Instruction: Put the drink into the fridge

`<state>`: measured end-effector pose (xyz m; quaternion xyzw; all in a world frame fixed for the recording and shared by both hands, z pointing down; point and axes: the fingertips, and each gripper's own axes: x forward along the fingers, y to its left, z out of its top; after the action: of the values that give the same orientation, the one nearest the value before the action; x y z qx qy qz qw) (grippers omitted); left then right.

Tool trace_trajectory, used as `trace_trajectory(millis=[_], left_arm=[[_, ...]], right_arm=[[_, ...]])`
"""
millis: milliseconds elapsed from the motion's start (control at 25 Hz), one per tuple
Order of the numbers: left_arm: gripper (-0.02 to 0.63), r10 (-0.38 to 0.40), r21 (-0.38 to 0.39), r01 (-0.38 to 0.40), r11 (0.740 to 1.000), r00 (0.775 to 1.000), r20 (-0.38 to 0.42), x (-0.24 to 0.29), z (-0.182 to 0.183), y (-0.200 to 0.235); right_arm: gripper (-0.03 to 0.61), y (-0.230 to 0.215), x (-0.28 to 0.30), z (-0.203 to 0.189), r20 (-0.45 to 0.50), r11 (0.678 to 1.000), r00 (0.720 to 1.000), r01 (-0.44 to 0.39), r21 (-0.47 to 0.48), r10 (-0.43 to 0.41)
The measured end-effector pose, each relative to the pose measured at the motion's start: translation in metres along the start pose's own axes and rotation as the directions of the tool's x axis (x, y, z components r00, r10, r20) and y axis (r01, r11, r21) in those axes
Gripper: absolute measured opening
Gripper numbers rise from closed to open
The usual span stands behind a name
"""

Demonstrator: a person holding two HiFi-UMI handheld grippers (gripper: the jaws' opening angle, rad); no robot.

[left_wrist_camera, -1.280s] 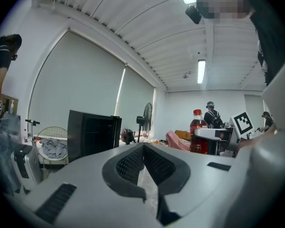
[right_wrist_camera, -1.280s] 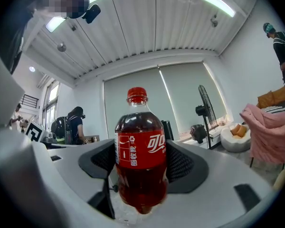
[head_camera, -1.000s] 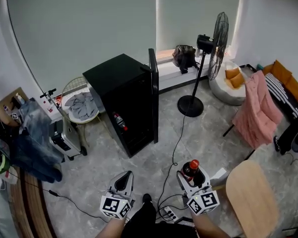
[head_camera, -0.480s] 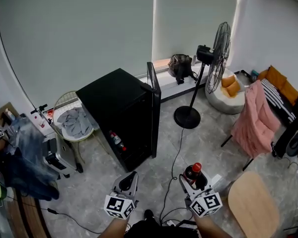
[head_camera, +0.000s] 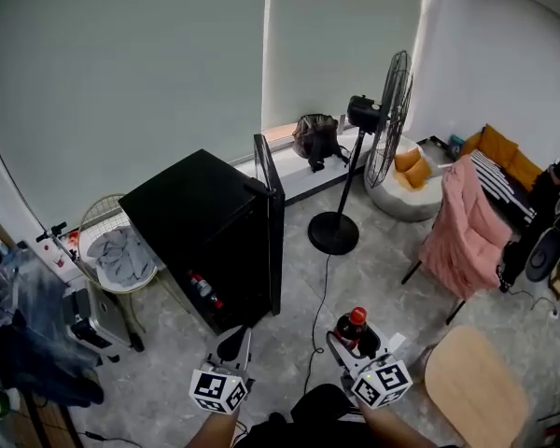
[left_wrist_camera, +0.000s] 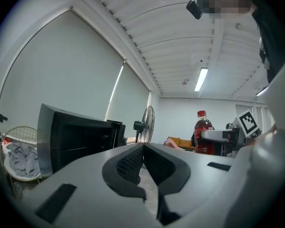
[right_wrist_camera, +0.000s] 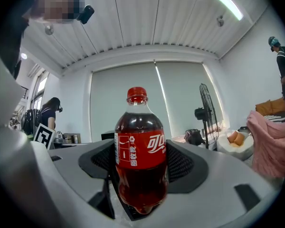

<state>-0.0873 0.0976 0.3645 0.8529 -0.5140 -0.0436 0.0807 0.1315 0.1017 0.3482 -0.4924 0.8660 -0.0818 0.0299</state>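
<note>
My right gripper (head_camera: 355, 339) is shut on a cola bottle (right_wrist_camera: 140, 151) with a red cap and red label, held upright; the bottle (head_camera: 352, 329) shows low in the head view. The bottle (left_wrist_camera: 203, 133) also appears at the right of the left gripper view. My left gripper (head_camera: 233, 343) is shut with nothing between its jaws. A small black fridge (head_camera: 198, 231) stands on the floor ahead and to the left, its door (head_camera: 271, 220) swung open. A red-labelled bottle (head_camera: 203, 289) lies on a low shelf inside it.
A standing fan (head_camera: 366, 143) is right of the fridge, its cable running across the floor. A pink cloth hangs over a chair (head_camera: 462, 227) at right. A round wooden stool (head_camera: 476, 390) is close at lower right. A laundry basket (head_camera: 114, 255) sits left of the fridge.
The view has shifted forward and the fridge now sits lower and nearer the centre. Both grippers keep the same hold and place in the view.
</note>
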Motion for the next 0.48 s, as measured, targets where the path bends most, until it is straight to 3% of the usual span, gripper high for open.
trace_trajectory(millis=[240, 480], left_arm=[[0.015, -0.008, 0.014, 0.009, 1.0, 1.0, -0.025, 0.035, 0.0, 0.01], [0.015, 0.067, 0.093, -0.068, 0.993, 0.998, 0.008, 0.083, 0.011, 0.025]], right_arm=[[0.304, -0.021, 0.031, 0.004, 0.015, 1.0, 1.0, -0.016, 0.025, 0.016], [0.304, -0.059, 0.087, -0.002, 0.026, 0.996, 0.997, -0.072, 0.052, 0.071]])
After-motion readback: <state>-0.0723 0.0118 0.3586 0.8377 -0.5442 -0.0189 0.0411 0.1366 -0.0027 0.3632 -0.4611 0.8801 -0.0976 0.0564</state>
